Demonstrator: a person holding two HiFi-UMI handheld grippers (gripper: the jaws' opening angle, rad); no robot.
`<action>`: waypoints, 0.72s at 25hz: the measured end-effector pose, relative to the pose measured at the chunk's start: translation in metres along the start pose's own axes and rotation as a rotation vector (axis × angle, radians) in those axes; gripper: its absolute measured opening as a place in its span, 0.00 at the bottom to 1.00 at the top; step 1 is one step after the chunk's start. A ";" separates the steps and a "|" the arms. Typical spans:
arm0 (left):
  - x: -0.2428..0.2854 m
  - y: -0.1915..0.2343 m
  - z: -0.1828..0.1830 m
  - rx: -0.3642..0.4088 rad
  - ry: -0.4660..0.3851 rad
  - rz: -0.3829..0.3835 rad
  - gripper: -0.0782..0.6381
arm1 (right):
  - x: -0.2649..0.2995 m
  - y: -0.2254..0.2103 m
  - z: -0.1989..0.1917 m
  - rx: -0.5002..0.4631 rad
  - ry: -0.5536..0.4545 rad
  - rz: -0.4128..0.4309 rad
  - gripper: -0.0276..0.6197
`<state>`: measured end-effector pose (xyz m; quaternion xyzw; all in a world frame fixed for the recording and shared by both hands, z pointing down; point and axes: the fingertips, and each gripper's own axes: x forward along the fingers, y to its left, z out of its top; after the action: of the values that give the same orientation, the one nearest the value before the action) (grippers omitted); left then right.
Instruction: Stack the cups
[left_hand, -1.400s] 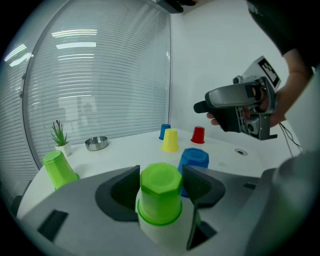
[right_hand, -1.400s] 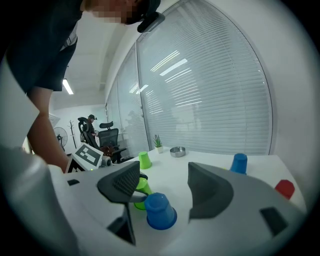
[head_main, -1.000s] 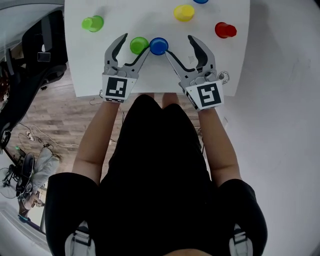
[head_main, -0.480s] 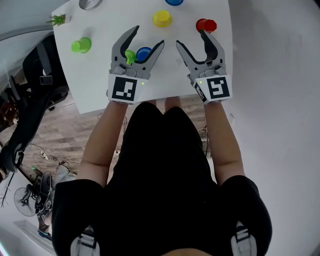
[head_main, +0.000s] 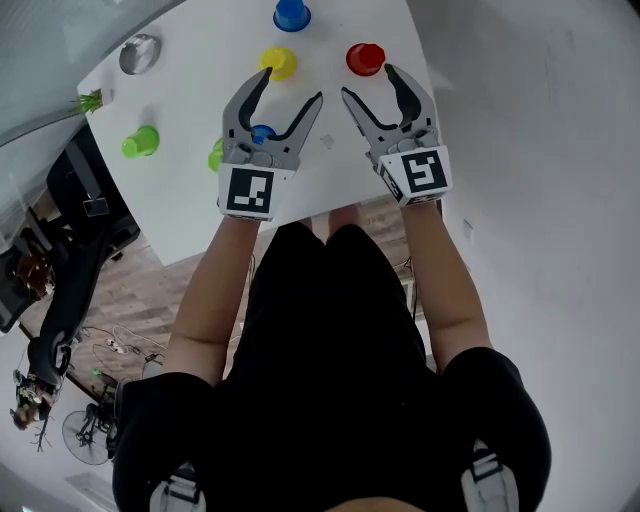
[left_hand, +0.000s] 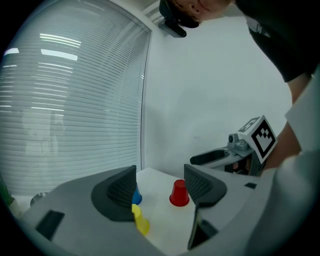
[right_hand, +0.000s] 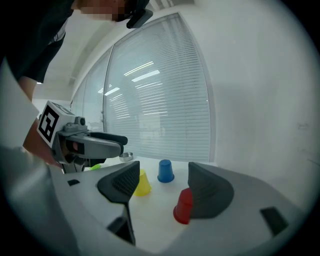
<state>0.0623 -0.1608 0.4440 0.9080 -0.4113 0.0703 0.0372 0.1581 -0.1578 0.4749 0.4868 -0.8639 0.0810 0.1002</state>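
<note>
**Head view: both tongs gape over loose cups**

The left tongs (head_main: 290, 87) stand apart and empty above the tabletop (head_main: 185, 180). A blue cup (head_main: 262, 133) shows below in the gap between the jaws, and a yellow cup (head_main: 279, 62) sits just past the left tip. The right tongs (head_main: 370, 82) are also spread wide and hold nothing, with the red cup (head_main: 365, 59) just beyond their tips. A second blue cup (head_main: 290, 14) stands farther off. A green cup (head_main: 141, 142) stands well to the left.
</note>
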 end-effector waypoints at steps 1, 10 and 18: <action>0.004 -0.001 -0.002 0.000 0.004 -0.004 0.53 | 0.001 -0.005 -0.005 0.004 0.006 -0.016 0.49; 0.035 -0.010 -0.022 0.004 0.041 -0.024 0.52 | 0.013 -0.033 -0.041 -0.001 0.061 -0.058 0.50; 0.048 -0.009 -0.038 -0.023 0.075 -0.011 0.52 | 0.034 -0.046 -0.074 -0.003 0.114 -0.072 0.50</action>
<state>0.0970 -0.1859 0.4895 0.9065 -0.4054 0.0992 0.0635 0.1871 -0.1919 0.5565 0.5121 -0.8388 0.1038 0.1529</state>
